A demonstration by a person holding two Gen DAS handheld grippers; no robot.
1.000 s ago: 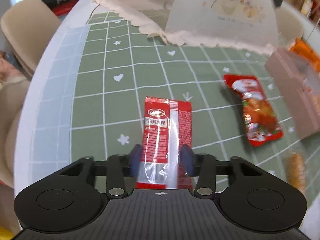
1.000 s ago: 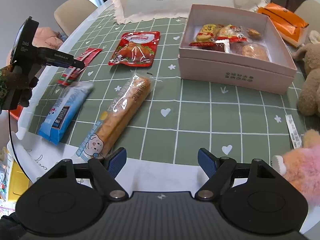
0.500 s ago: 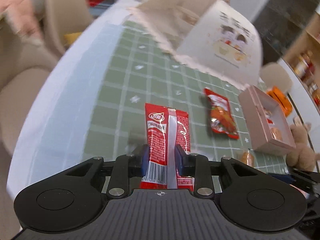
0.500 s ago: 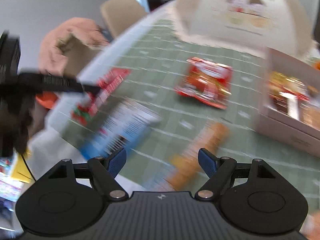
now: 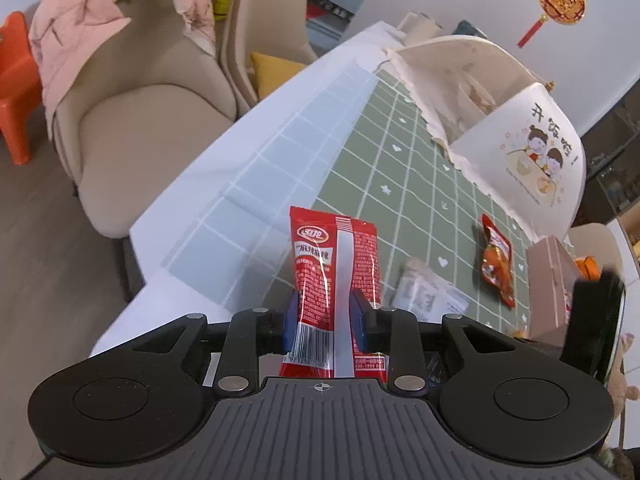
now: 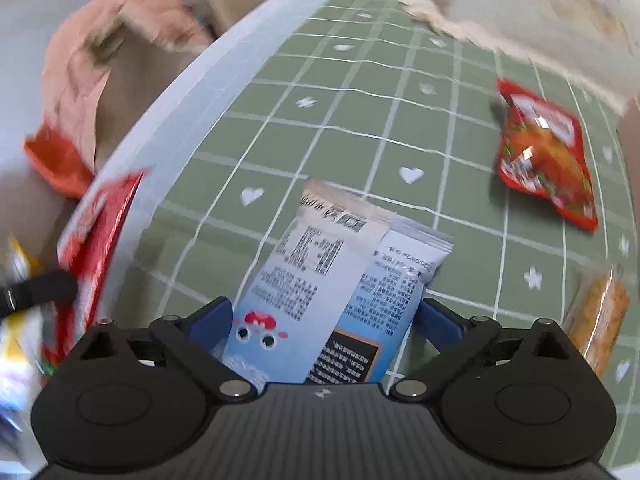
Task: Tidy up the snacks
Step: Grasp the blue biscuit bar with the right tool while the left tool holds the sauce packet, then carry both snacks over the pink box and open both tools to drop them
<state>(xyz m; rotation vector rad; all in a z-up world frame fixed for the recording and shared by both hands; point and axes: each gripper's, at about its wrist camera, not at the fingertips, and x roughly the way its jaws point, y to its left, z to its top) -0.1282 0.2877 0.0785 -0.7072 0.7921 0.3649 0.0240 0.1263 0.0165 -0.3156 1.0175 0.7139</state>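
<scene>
My left gripper [image 5: 323, 316] is shut on a red snack packet [image 5: 334, 276] and holds it lifted above the table edge; the packet also shows blurred at the left of the right wrist view [image 6: 94, 240]. My right gripper [image 6: 324, 320] is open, its jaws either side of a blue-and-white snack packet [image 6: 320, 292] that lies on the green checked tablecloth [image 6: 360, 128]; the same packet shows in the left wrist view [image 5: 428, 292]. A red chicken-snack pouch [image 6: 544, 160] lies farther right. The pink box [image 5: 550, 276] stands at the right.
A cream food cover [image 5: 516, 136] with a cartoon print stands at the back of the table. A long orange snack bar [image 6: 600, 316] lies at the right. Beige chairs [image 5: 132, 120] with a pink jacket [image 5: 80, 20] stand left of the table.
My left gripper has lifted the red packet off the table and swung left. My right gripper has moved left and down onto the blue packet, which now lies between its open jaws.
</scene>
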